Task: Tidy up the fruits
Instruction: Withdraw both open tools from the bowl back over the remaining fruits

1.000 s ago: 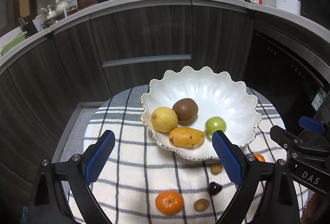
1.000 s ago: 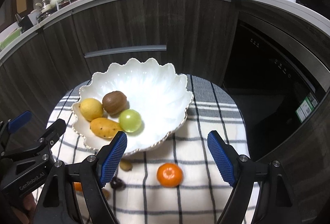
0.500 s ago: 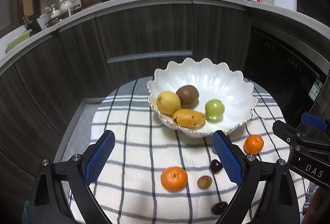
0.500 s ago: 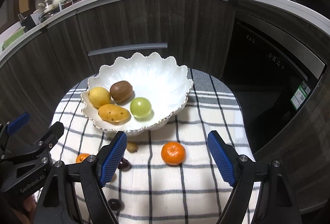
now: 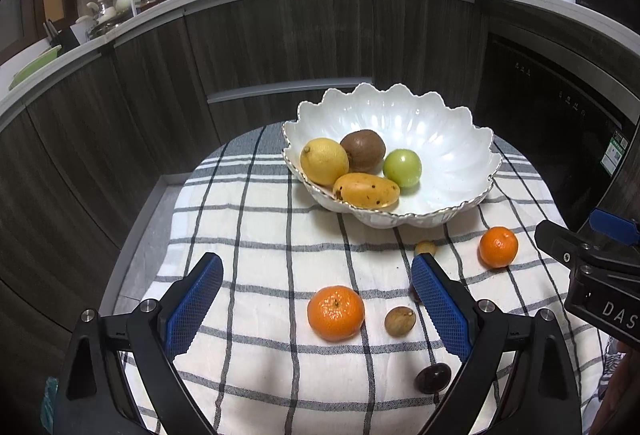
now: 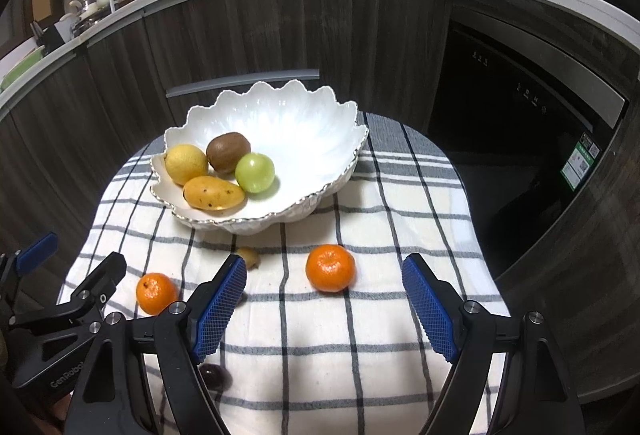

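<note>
Plainly, the loose fruit is the hazard here. Both grippers hang with jaws spread wide and nothing between them: the left gripper (image 5: pixel 316 299) short of the scalloped white bowl (image 5: pixel 460 155) and to its left, the right gripper (image 6: pixel 324 303) short of the bowl and to its right. Inside the bowl, crowded against its left rim, sit a lemon (image 5: pixel 324 161), a kiwi (image 5: pixel 363 150), a green plum-like fruit (image 5: pixel 402 168) and a speckled mango (image 5: pixel 366 190).

Outside the bowl, on the checked cloth (image 5: pixel 248 243) in front of it, lie two mandarins: the near mandarin (image 5: pixel 336 312) between the left gripper's fingers but not touched, and the far mandarin (image 5: pixel 498 247) off the bowl's front right. Round fruit on soft cloth may roll if one finger lands first, and the cloth may drag with it. A squeeze too hard would bruise a mandarin. Dropped onto the crowded left side, a mandarin could knock the mango over the low front rim.

Small pieces are hard to name: a brownish nut-like fruit (image 5: pixel 400 321), a dark round one (image 5: pixel 433 377), and another brownish one (image 5: pixel 425 247) just before the bowl. A further dark piece is mostly hidden behind the left gripper's right finger. The cloth's near edge is cut off.
</note>
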`<action>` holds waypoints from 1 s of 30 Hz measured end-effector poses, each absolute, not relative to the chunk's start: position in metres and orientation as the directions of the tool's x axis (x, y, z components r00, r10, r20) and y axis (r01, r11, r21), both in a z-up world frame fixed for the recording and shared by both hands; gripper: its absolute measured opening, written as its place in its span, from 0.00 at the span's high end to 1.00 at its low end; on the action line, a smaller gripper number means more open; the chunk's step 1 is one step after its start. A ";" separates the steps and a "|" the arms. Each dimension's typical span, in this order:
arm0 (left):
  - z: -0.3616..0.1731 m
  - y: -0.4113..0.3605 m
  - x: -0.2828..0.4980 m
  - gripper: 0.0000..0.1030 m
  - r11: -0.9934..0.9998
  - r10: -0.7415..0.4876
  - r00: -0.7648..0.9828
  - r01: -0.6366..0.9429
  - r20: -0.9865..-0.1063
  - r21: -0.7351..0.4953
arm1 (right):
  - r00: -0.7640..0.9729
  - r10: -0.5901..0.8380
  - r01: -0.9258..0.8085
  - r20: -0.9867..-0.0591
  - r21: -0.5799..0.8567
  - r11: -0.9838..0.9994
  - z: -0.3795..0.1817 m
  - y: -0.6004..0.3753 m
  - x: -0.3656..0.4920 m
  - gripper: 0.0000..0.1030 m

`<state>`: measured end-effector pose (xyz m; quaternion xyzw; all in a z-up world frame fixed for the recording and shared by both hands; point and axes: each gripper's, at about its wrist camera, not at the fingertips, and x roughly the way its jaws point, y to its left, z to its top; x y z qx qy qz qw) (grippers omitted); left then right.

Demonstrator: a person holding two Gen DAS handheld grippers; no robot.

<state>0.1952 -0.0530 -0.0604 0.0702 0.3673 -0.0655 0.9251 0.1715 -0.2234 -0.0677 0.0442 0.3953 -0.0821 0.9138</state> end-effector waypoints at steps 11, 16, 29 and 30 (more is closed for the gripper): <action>-0.075 -0.053 0.183 0.07 0.981 -0.082 0.695 0.181 -0.714 0.064 | 0.659 -0.117 0.189 -0.743 0.013 0.982 -0.081 -0.223 0.165 0.21; -0.080 -0.064 0.173 0.07 0.977 -0.098 0.687 0.204 -0.720 0.061 | 0.659 -0.134 0.197 -0.740 -0.002 0.980 -0.083 -0.229 0.152 0.21; -0.108 -0.104 0.150 0.31 0.949 -0.149 0.635 0.307 -0.758 0.071 | 0.634 -0.195 0.271 -0.748 -0.021 0.962 -0.102 -0.263 0.120 0.21; -0.111 -0.105 0.149 0.34 0.948 -0.152 0.630 0.311 -0.762 0.068 | 0.634 -0.201 0.274 -0.747 -0.026 0.961 -0.103 -0.265 0.119 0.21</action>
